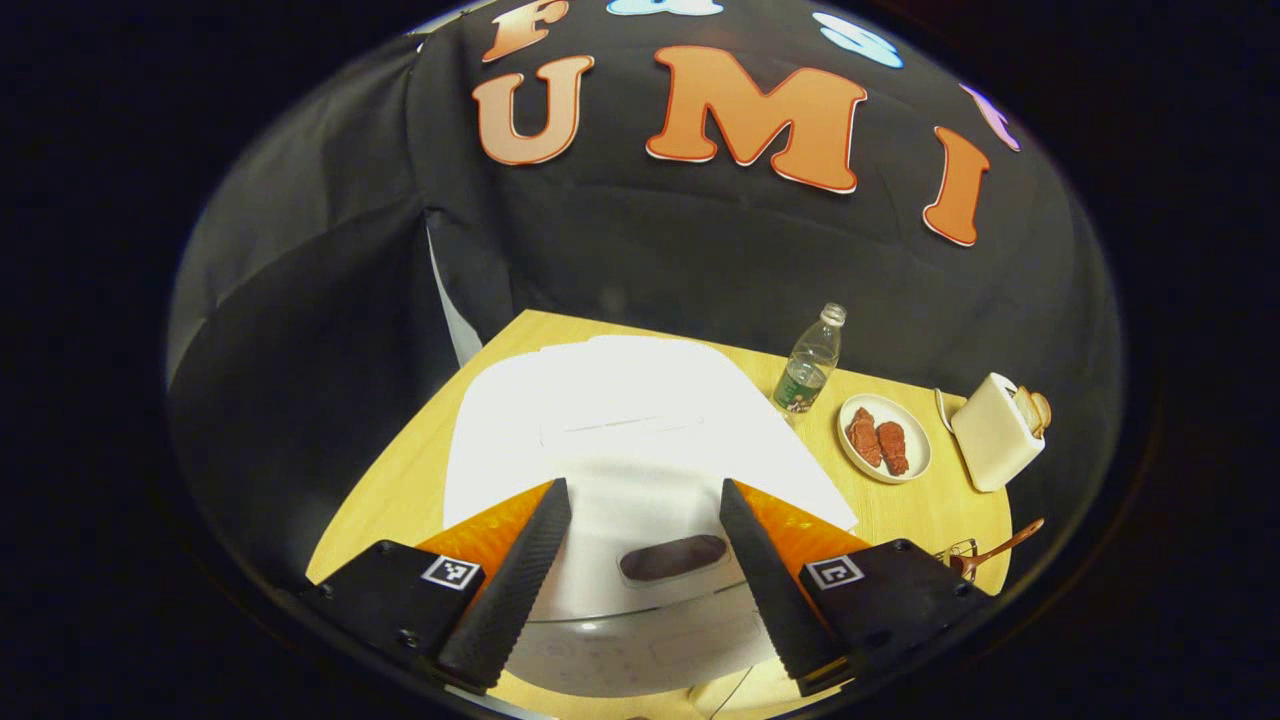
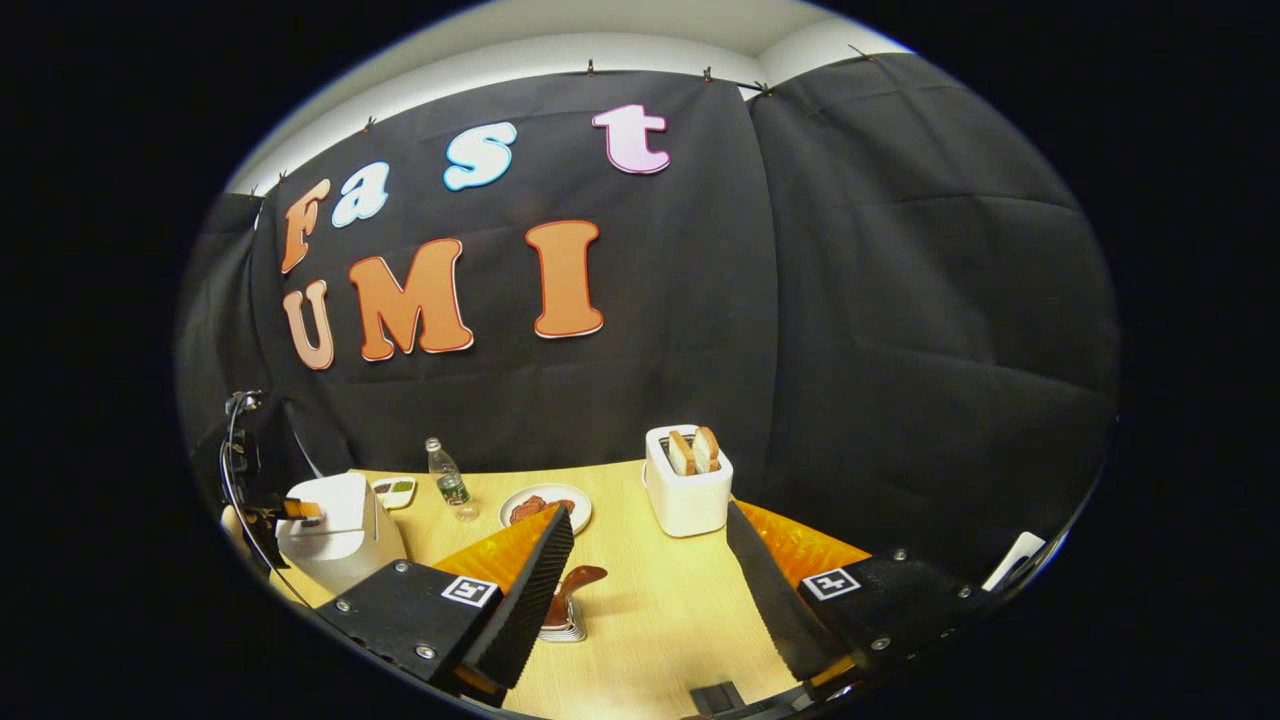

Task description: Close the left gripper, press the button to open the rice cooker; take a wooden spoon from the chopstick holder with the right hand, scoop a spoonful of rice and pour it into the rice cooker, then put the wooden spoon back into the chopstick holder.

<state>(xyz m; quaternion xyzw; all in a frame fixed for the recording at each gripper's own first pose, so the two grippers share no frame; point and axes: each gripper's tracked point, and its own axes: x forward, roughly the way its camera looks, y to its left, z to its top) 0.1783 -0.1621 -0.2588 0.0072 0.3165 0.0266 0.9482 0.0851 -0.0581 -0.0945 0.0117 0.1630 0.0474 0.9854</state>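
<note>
The white rice cooker (image 1: 640,420) stands close below my left gripper (image 1: 642,490), lid down, with its dark oval button (image 1: 672,557) between the spread fingers; this gripper is open and holds nothing. The cooker (image 2: 340,535) also stands at the table's far left in the right gripper view, with the left gripper (image 2: 298,510) over it. A wooden spoon (image 2: 572,583) rests in a wire chopstick holder (image 2: 563,628) just beyond my right gripper (image 2: 648,510), beside its left finger. The right gripper is open and empty. The spoon (image 1: 995,550) shows at the table's right edge.
A white toaster (image 2: 687,485) with two bread slices stands ahead of the right gripper. A plate of reddish food (image 2: 545,507), a plastic bottle (image 2: 450,485) and a small dish (image 2: 393,491) line the wooden table's (image 2: 650,610) back. Black cloth walls enclose the booth.
</note>
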